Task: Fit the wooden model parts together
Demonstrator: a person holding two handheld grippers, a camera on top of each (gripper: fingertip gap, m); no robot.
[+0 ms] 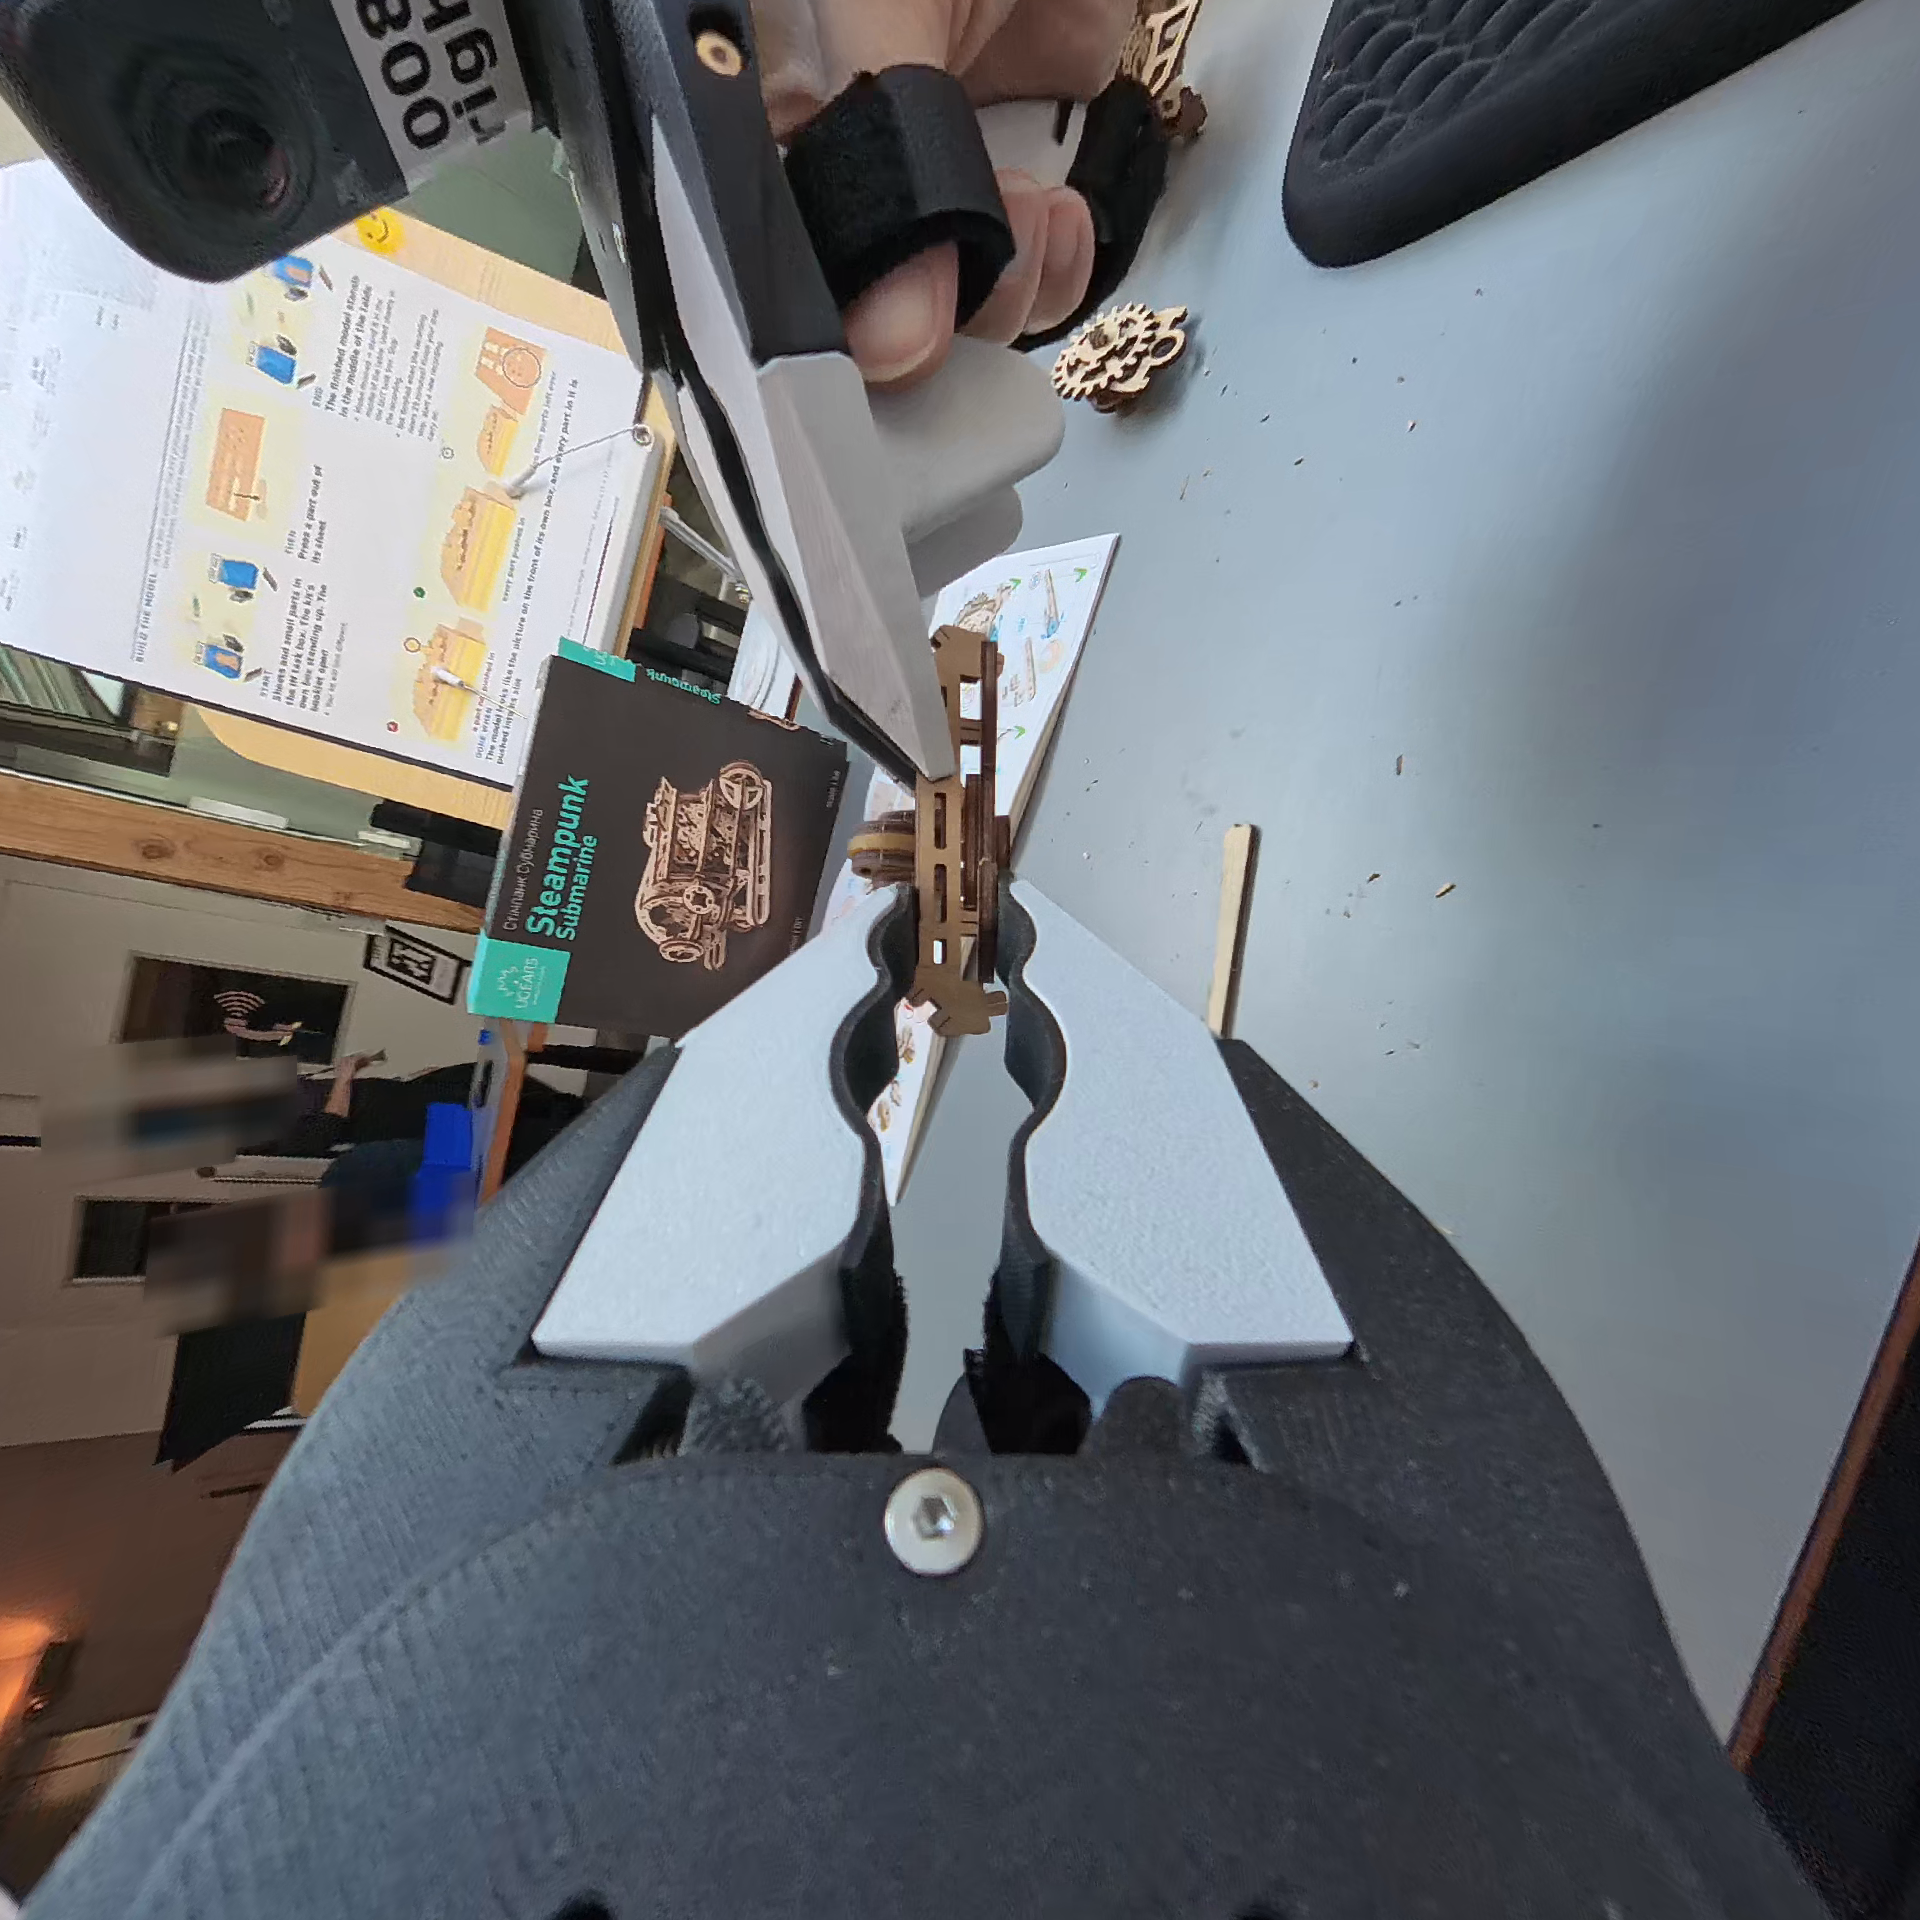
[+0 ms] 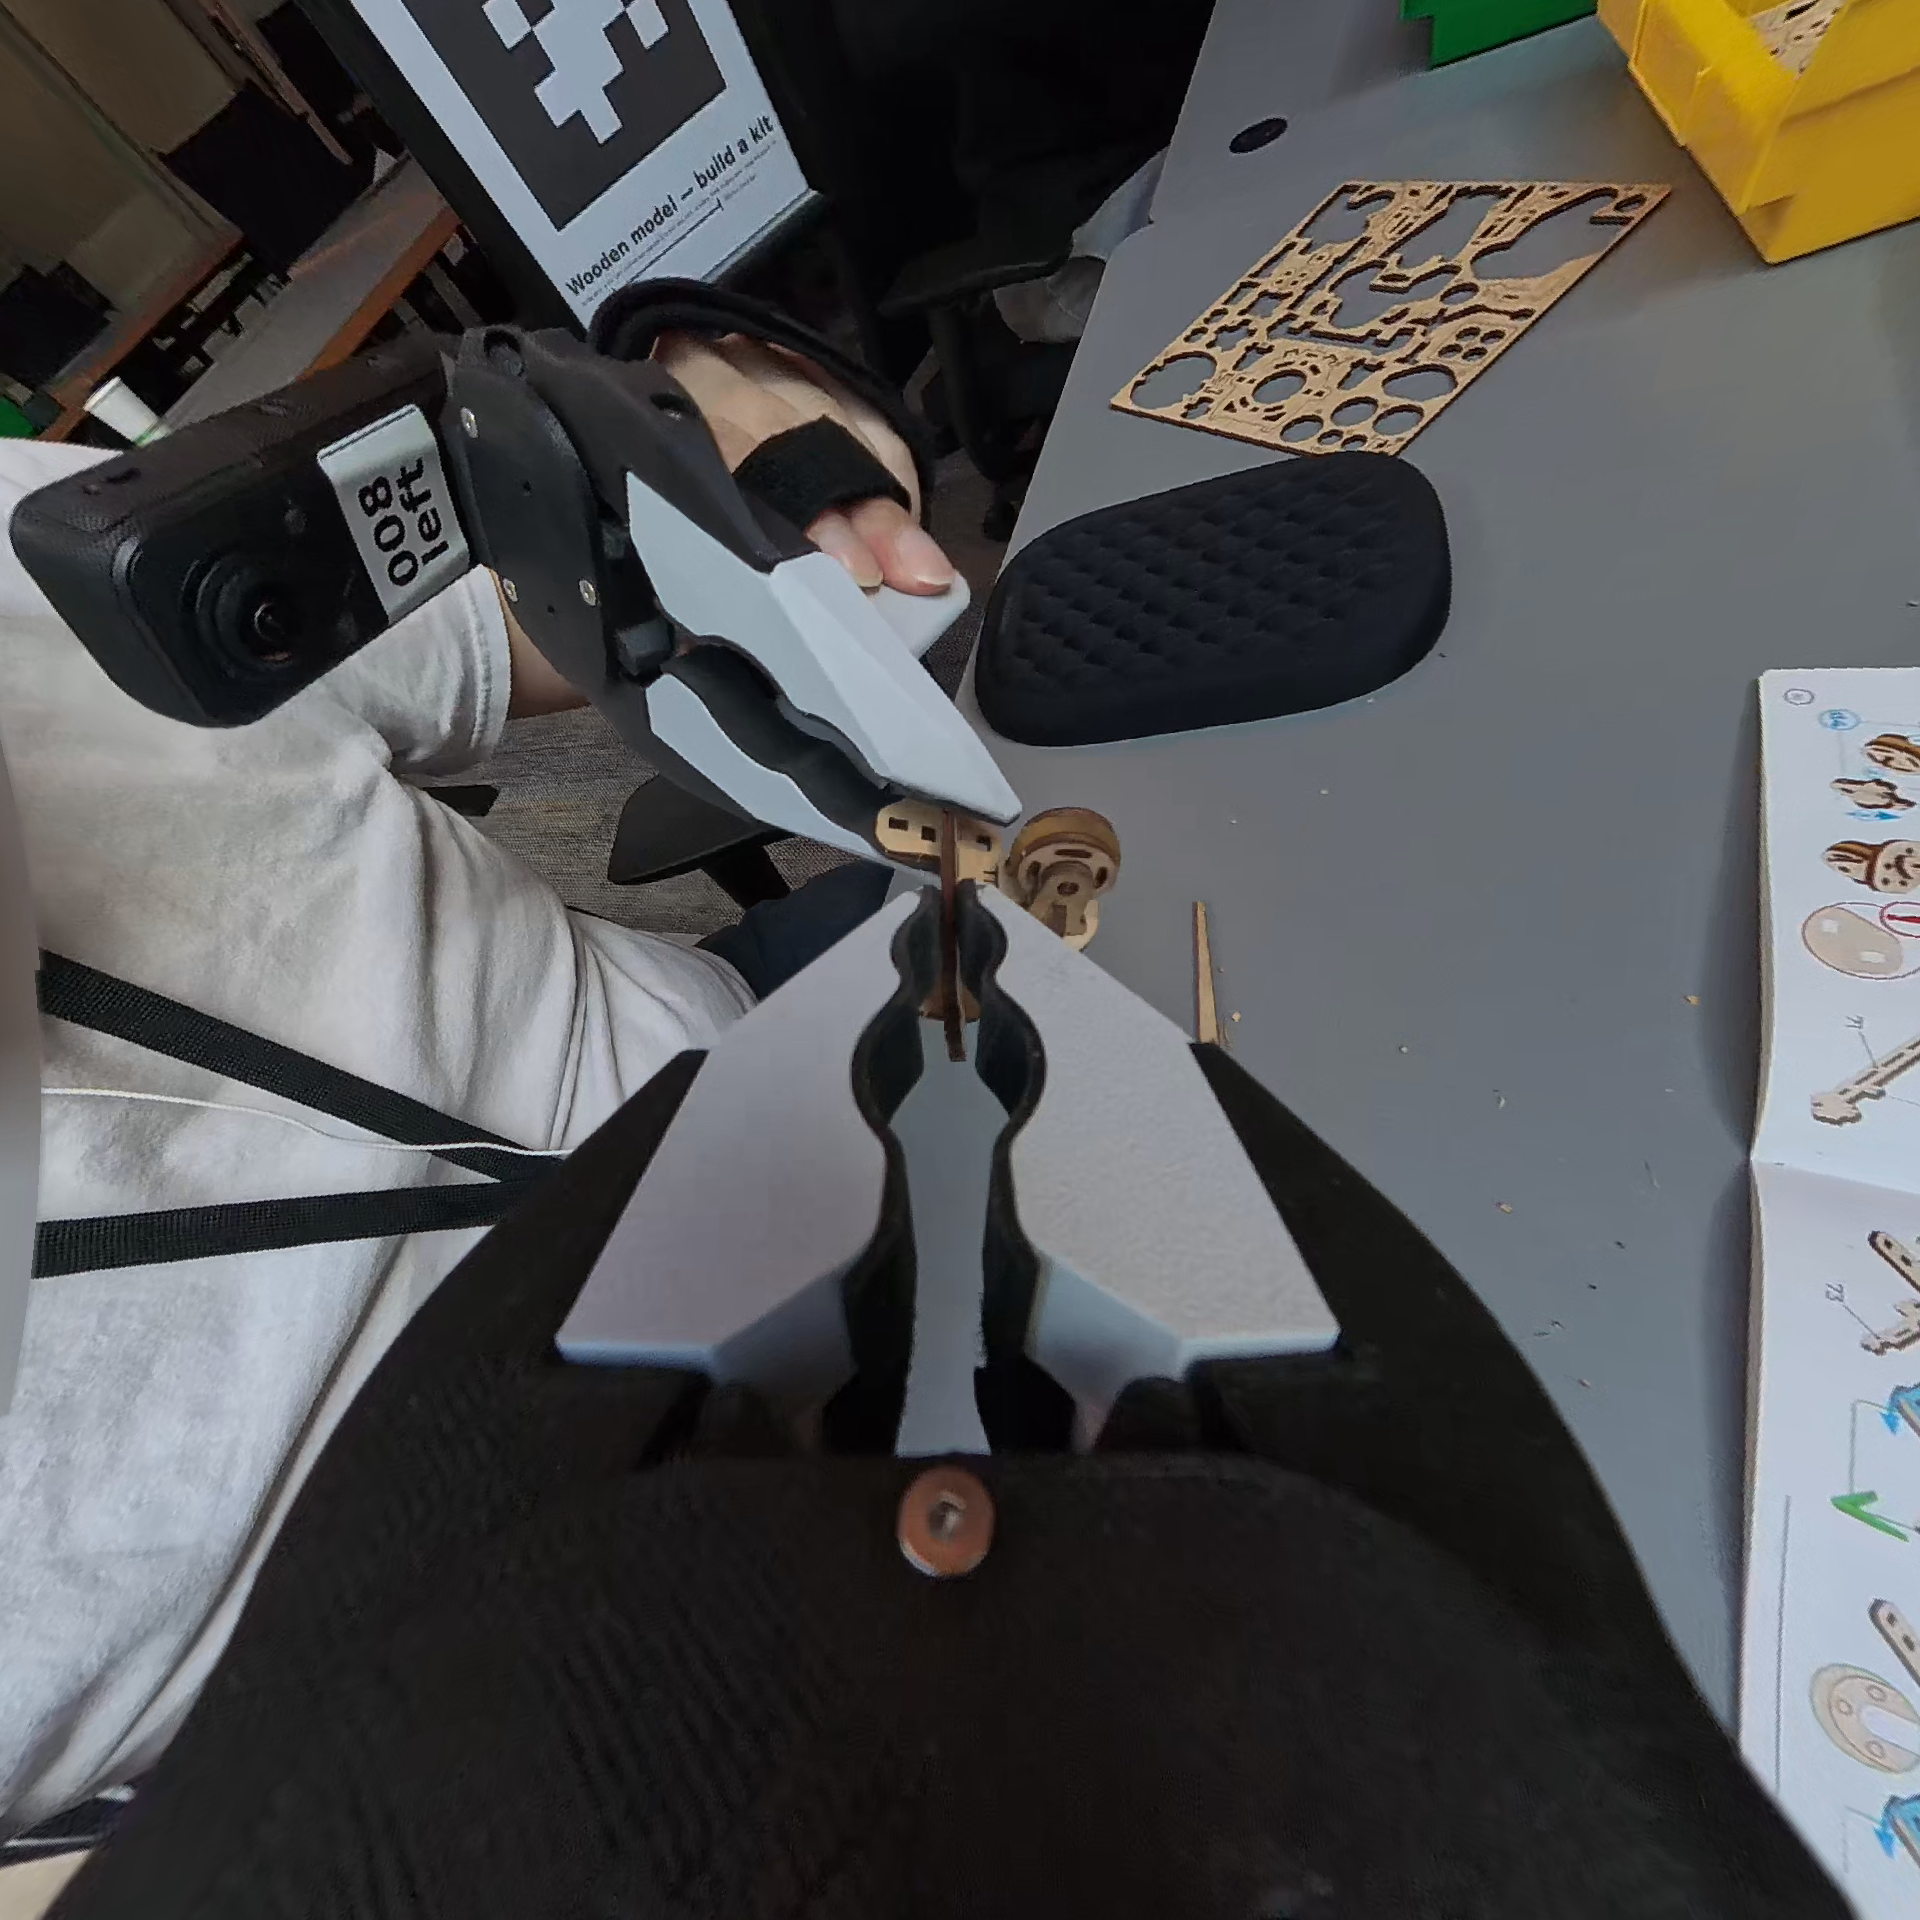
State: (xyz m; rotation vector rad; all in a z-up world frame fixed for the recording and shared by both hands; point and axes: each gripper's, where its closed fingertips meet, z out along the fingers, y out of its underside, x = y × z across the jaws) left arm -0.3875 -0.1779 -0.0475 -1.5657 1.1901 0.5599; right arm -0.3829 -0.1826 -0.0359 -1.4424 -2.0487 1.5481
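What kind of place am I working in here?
Probably an office-style workshop bench: a grey tabletop with a punched-out laser-cut wooden parts sheet, an open illustrated instruction booklet and yellow plastic storage bins.

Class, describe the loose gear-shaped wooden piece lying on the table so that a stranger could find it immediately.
Start at the grey table and find the black cushioned pad at its far edge. Nearer than the pad, beside the hand on the right gripper, lies the gear piece. Unlike the plain wooden stick nearby, it is pale, toothed and pierced with cut-outs.
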